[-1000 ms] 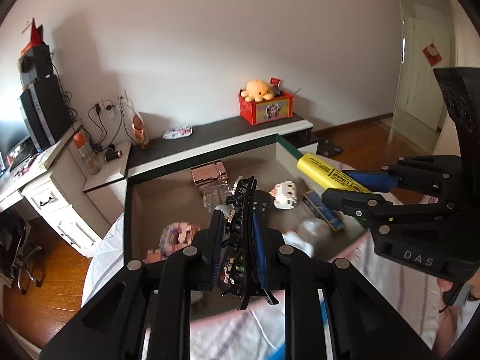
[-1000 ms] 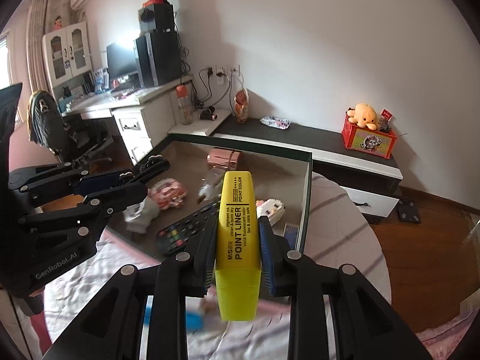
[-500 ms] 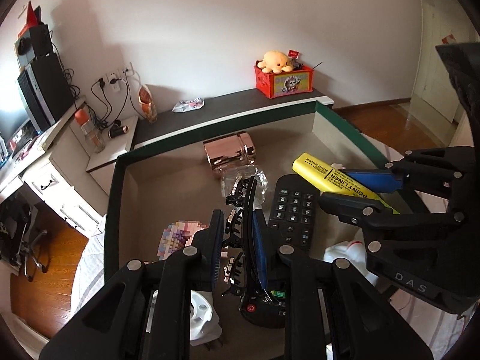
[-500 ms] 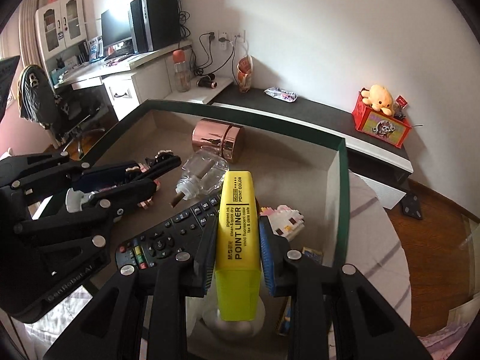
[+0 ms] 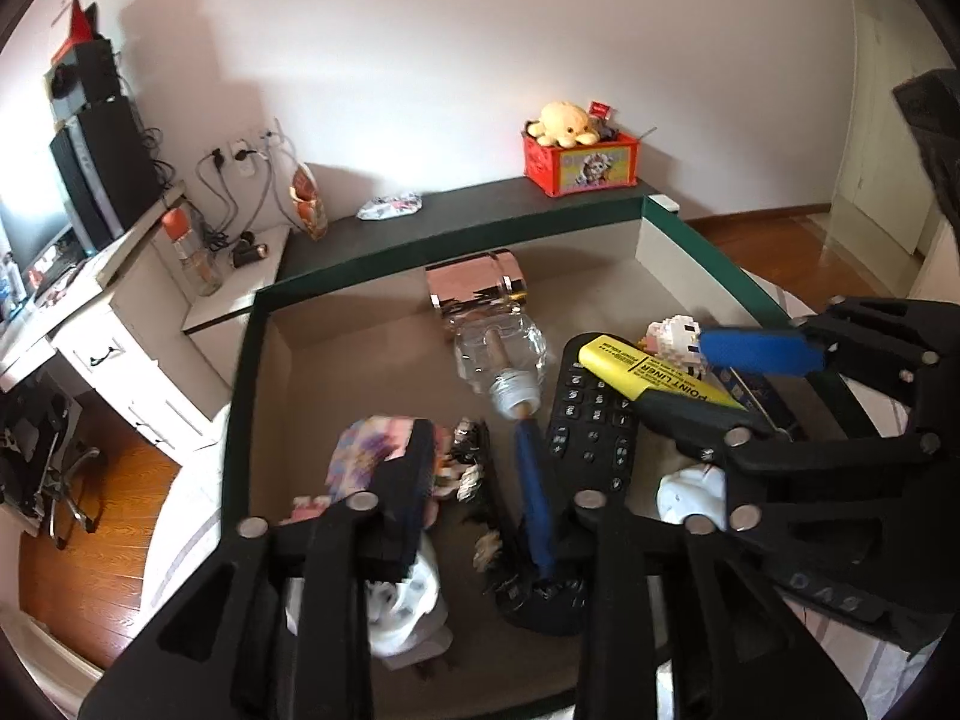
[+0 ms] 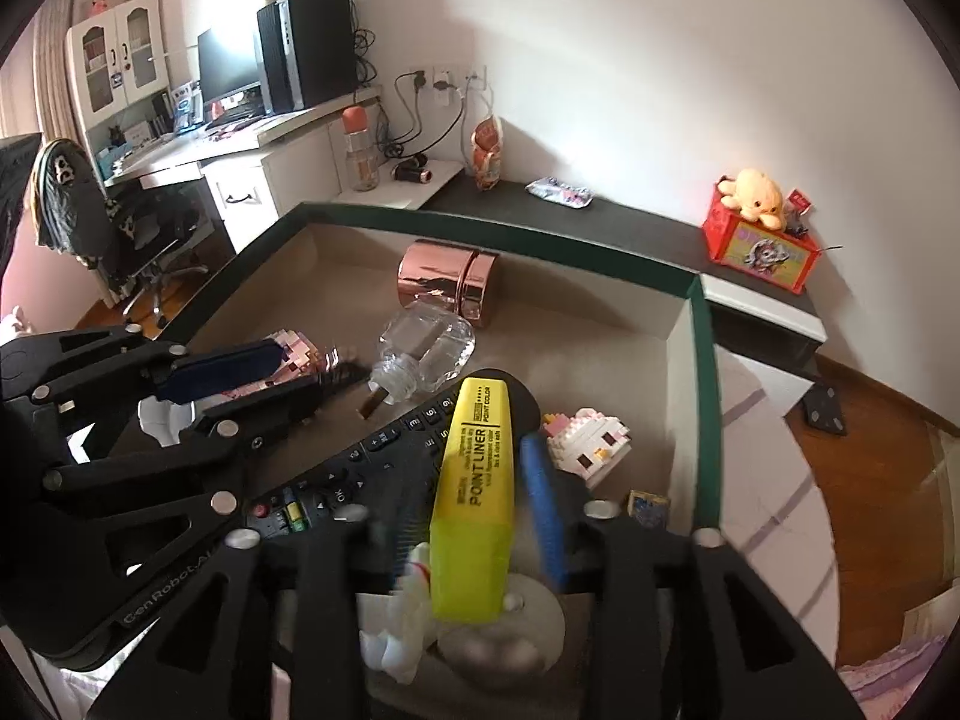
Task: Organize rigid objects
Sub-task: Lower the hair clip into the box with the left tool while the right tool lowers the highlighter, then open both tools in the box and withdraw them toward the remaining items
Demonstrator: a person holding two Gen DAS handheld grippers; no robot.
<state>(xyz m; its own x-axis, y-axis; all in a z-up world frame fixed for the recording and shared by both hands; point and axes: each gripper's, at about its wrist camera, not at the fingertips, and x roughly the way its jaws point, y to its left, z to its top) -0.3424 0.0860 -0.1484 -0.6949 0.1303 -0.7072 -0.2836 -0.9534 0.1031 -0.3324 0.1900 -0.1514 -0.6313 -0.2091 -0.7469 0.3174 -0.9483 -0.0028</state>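
A green-rimmed cardboard box (image 5: 540, 222) holds the objects. My left gripper (image 5: 474, 438) hangs over its near left part, jaws opening. A black toothed hair clip (image 5: 480, 498) stands between the pads with a gap on both sides. My right gripper (image 6: 477, 462) is over the near right part, jaws also opening. The yellow POINT LINER highlighter (image 6: 480, 474) lies between its fingers above a black remote (image 6: 372, 462), with a gap to the blue right pad. In the right wrist view, the left gripper (image 6: 282, 381) and the clip (image 6: 342, 375) are at the left.
Inside the box lie a rose-gold cylinder (image 5: 474, 288), a clear glass bottle (image 5: 498, 354), a white block toy (image 6: 591, 438), a pink block toy (image 5: 372, 450) and white items at the near wall. A dark shelf with a red crate (image 5: 579, 165) runs behind.
Both grippers have come down into the box. Their jaws, shut on the clip and the highlighter before, now stand apart from them.
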